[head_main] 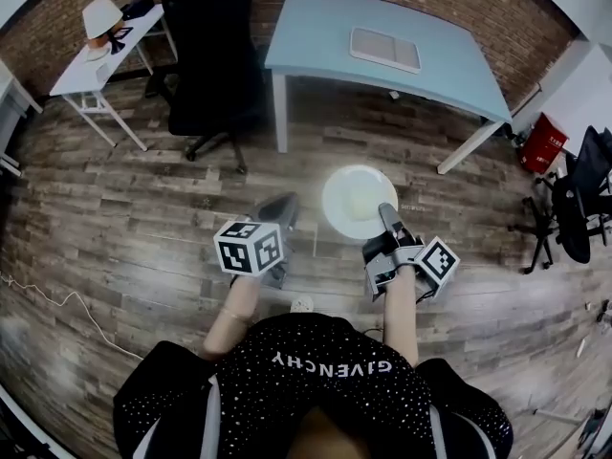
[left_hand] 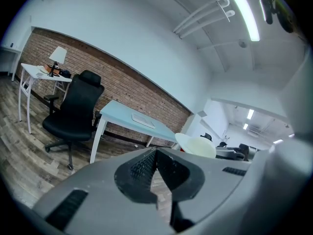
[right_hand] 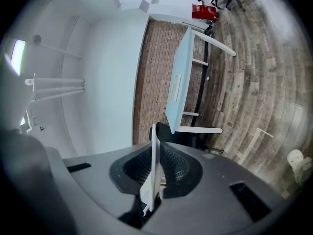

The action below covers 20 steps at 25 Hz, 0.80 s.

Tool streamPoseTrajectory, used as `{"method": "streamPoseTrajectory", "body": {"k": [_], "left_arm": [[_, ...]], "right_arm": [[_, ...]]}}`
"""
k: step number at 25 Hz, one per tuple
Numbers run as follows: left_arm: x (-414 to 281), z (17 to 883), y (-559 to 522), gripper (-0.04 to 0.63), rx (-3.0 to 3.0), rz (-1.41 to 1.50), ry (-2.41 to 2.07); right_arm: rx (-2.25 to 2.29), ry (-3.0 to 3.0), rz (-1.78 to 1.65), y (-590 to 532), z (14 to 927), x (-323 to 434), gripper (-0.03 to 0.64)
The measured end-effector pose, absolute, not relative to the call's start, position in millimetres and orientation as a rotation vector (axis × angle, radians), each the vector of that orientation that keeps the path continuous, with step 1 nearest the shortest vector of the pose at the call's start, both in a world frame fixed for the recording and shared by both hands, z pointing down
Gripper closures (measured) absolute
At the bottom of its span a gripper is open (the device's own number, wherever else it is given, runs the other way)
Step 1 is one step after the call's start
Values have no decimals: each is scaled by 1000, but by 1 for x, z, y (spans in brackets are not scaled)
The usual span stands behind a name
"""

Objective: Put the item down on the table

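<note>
A round white plate (head_main: 359,202) hangs over the wooden floor, short of the light blue table (head_main: 316,36). My right gripper (head_main: 387,214) is shut on the plate's near right rim. In the right gripper view the plate (right_hand: 153,155) stands edge-on, pinched between the jaws of the right gripper (right_hand: 155,177), with the table (right_hand: 177,84) far ahead. My left gripper (head_main: 278,208) is beside the plate on its left, not touching it. In its own view the left gripper (left_hand: 155,153) is shut on nothing, and the plate (left_hand: 195,145) shows just past it to the right.
A flat white pad (head_main: 384,49) lies on the blue table. A black office chair (head_main: 215,55) stands left of the table, and a white desk with a lamp (head_main: 100,51) further left. A red bin (head_main: 543,142) and another chair (head_main: 579,199) are at the right.
</note>
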<state>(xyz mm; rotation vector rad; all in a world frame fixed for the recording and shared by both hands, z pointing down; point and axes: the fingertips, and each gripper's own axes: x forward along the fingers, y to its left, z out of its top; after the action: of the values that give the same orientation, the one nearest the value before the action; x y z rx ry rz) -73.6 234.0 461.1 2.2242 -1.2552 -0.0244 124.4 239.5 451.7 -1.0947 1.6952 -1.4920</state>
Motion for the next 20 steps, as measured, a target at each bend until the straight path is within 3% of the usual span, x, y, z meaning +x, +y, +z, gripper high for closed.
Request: {"method": "streamPoseTrajectory", "body": {"k": [20], "left_arm": [[-39, 482, 186, 586, 2186, 20, -1241]], "right_arm": [[-1124, 1630, -1574, 193, 481, 149, 583]]}}
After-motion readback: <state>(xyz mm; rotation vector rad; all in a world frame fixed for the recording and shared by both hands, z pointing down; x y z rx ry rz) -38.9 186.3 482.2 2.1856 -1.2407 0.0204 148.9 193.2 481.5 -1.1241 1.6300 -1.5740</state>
